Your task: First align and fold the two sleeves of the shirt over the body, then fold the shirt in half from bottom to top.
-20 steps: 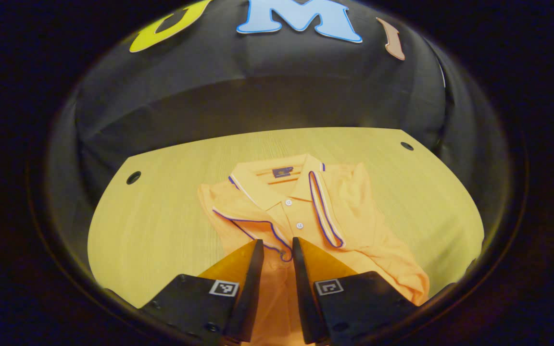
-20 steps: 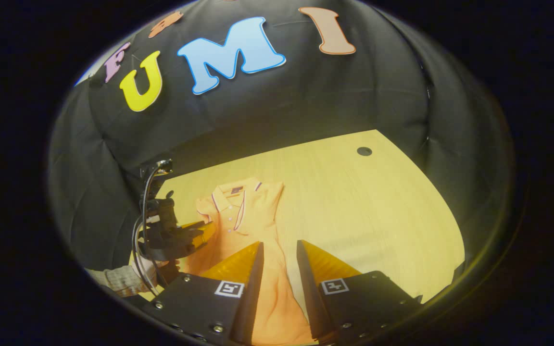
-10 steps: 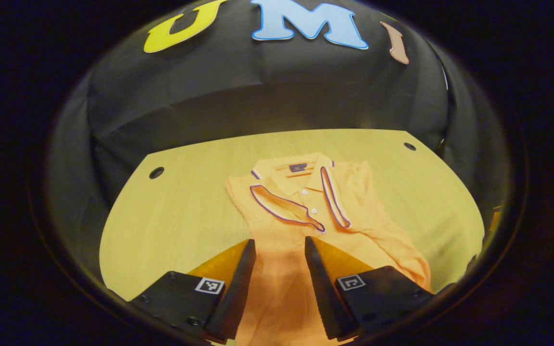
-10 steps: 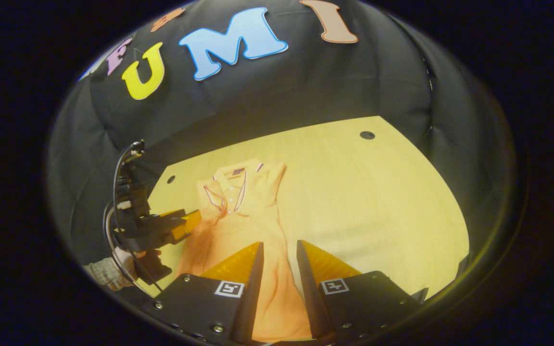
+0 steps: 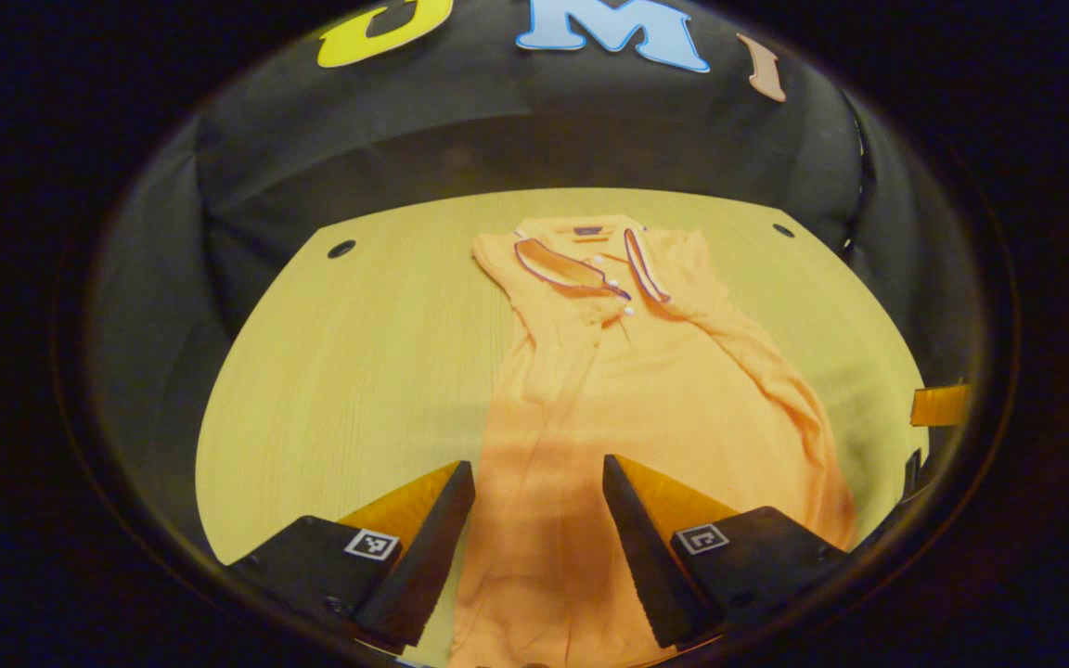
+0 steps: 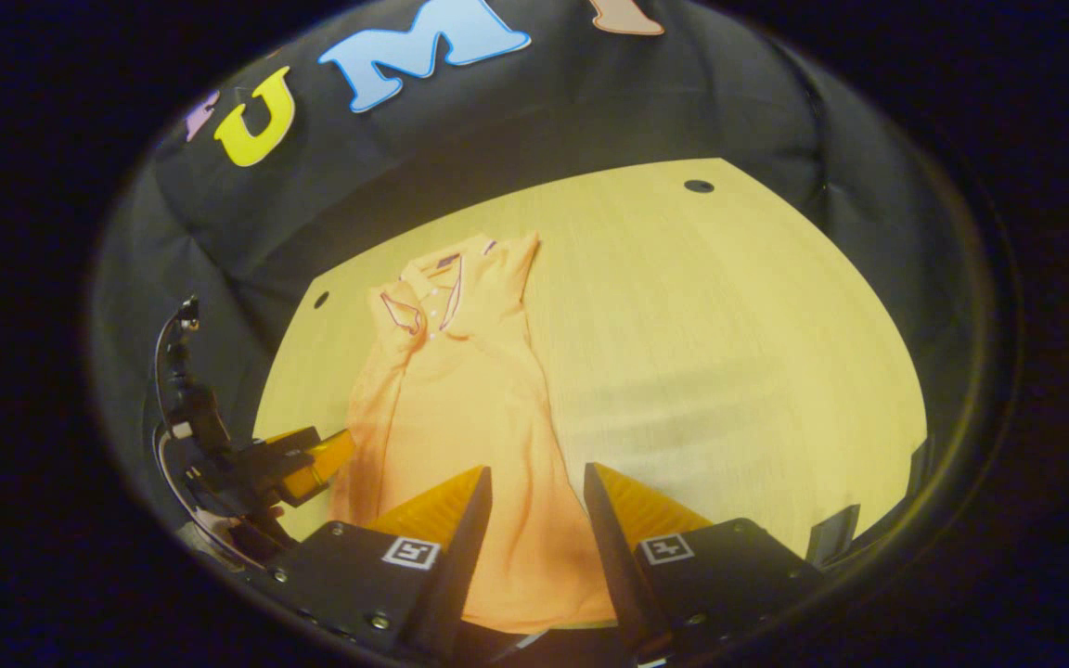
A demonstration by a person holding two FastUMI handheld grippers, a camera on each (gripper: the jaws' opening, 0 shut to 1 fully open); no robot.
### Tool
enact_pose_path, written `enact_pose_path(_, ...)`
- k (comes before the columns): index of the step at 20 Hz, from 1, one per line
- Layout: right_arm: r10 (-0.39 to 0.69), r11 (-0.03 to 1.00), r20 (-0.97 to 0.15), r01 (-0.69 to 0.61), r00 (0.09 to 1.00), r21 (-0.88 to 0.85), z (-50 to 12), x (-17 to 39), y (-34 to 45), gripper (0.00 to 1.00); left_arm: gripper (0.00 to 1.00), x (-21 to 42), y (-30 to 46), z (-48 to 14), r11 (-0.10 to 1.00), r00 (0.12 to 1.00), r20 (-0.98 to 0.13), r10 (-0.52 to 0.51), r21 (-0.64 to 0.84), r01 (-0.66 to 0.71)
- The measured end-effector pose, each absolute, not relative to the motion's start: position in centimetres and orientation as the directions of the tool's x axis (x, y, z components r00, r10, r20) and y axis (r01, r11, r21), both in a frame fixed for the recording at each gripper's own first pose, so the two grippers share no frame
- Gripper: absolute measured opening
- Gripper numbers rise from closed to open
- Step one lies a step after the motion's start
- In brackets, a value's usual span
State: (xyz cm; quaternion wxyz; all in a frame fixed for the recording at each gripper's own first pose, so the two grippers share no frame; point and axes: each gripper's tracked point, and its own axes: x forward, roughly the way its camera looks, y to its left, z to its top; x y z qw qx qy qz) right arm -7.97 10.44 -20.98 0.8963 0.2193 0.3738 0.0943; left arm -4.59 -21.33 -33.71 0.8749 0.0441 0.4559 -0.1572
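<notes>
Now the shirt (image 5: 646, 371) lies flat on the table (image 5: 367, 353), sleeves folded in, collar far. Left gripper (image 5: 539, 482) and right gripper (image 6: 534, 487) hover above its hem, both parted, holding nothing.

Orange polo shirt (image 5: 646, 390), lying flat on the bench, front up, collar at the far end and hem at the near edge. Collar and sleeve cuffs trimmed with a dark and white line; small white buttons on the placket. Both sleeves folded in over the chest, forming a long narrow strip. Fabric lightly creased along the right side. Lower half lying unfolded, hem toward the near edge.
</notes>
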Motion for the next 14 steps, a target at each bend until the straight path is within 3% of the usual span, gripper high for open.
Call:
enact_pose_path(1,0.337,0.887,-0.643,-0.002,0.688,0.462,-21.5,-8.6,10.6,0.77,0.94,-5.7,-20.6,-33.9,0.95,0.52,-0.824,-0.226,-0.067,0.305)
enact_pose_path(3,0.344,0.891,-0.676,0.001,0.652,0.454,-22.8,-9.2,11.3,0.82,0.94,-7.5,-19.3,-34.1,0.956,0.495,-0.845,-0.205,-0.065,0.285)
enact_pose_path(14,0.312,0.94,-0.86,0.0,0.404,0.341,-29.7,-13.7,13.3,0.83,0.94,-16.2,-14.6,-37.2,0.982,0.313,-0.945,-0.094,-0.036,0.188)
